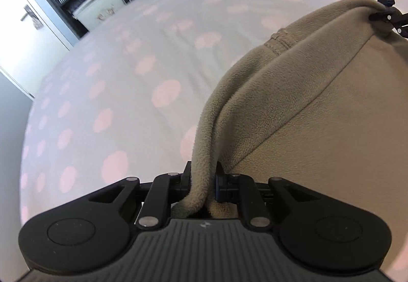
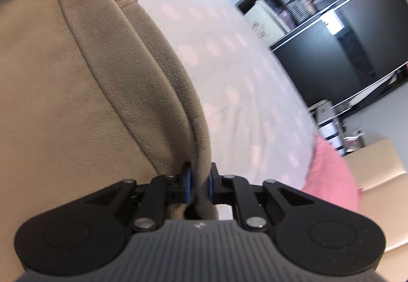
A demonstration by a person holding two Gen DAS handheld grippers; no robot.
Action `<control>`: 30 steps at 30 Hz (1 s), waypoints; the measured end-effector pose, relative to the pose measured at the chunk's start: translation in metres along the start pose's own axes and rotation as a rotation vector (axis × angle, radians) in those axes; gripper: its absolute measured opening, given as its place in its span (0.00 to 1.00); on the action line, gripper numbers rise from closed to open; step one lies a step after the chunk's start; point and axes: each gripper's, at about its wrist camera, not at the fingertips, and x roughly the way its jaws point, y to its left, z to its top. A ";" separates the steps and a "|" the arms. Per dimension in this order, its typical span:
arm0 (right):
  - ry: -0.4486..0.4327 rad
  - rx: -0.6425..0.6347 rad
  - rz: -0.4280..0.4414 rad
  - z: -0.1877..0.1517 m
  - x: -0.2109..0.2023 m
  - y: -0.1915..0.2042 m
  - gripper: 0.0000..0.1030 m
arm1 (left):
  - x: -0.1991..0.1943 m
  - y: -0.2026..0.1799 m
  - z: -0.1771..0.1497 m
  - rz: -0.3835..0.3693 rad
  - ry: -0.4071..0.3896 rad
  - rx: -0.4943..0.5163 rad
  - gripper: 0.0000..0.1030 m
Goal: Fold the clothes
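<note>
My left tongs (image 1: 204, 180) clamped on the fuzzy tan fleece garment (image 1: 293, 103), its stitched hem stretched above the grey bed (image 1: 114, 77) with pink dots, my right tongs (image 2: 199, 180) pinching the same edge, pink pillow (image 2: 331, 174) beyond, no readable writing.

Left tongs (image 1: 204, 180) clamped on beige fleece garment (image 1: 306, 103), above polka-dot bedspread (image 1: 127, 65)

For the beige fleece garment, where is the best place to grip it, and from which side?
Grip the fleece garment along its thick doubled edge, one corner per gripper, coming from outside the edge. The left gripper and right gripper already pinch it there, so the panel hangs between them.
</note>
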 end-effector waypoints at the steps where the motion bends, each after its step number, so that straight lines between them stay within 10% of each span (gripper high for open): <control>1: 0.012 0.008 0.015 -0.001 0.013 0.002 0.14 | 0.009 0.000 -0.002 -0.005 0.000 0.006 0.13; 5: 0.036 0.040 0.037 -0.003 0.052 0.010 0.21 | 0.028 0.000 -0.014 -0.009 -0.028 0.042 0.24; 9: 0.014 0.079 0.017 -0.007 0.053 -0.003 0.40 | 0.012 0.018 -0.020 0.030 -0.089 0.070 0.61; 14: -0.040 0.250 0.000 -0.008 0.036 -0.052 0.49 | -0.015 0.051 -0.022 0.061 -0.158 -0.053 0.61; 19: -0.057 0.537 0.113 -0.034 0.013 -0.090 0.50 | -0.025 0.081 -0.042 -0.079 -0.195 -0.284 0.61; 30: -0.029 1.082 0.292 -0.104 0.062 -0.070 0.56 | 0.028 0.125 -0.087 -0.238 -0.215 -0.659 0.56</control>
